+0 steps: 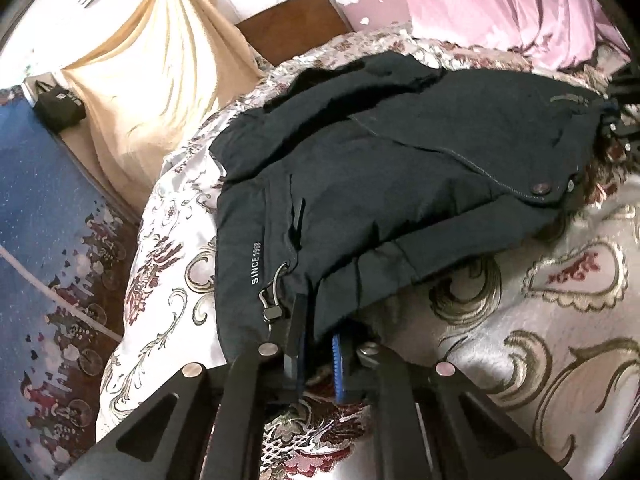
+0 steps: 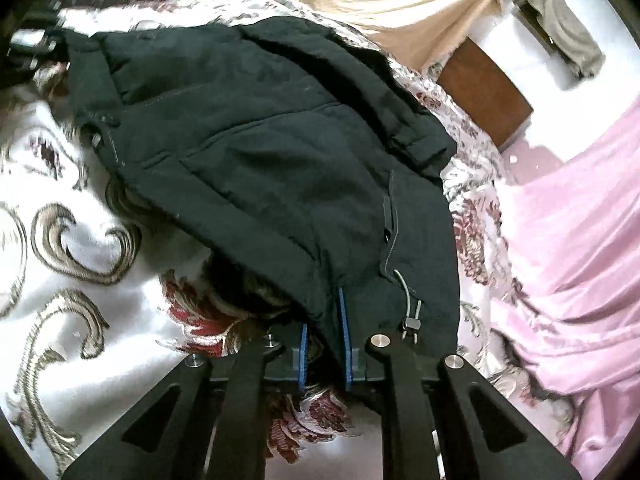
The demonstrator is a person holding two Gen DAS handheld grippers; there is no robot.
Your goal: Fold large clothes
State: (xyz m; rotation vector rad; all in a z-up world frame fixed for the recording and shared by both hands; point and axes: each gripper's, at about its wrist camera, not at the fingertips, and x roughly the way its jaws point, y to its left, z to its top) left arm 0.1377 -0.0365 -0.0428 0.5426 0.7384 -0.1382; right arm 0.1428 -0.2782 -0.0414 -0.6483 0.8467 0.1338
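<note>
With its hem lying nearest me on the bedspread (image 1: 560,280), 1 dark jacket (image 1: 380,152): my left gripper (image 1: 316,344) and right gripper (image 2: 324,320) each clench that hem, ready for folding.

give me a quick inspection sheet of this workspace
surface: bedspread with a floral pattern, rumpled
job's things: dark jacket lying on the bedspread, its hem nearest both cameras, drawcord loose at the hem
clutter: pink cloth at the far side of the bed
grippers: left tongs shut on the jacket hem; right tongs shut on the hem too
cables: white cord across the blue rug
surroundings: cream curtain, brown headboard, small black box by the curtain
</note>
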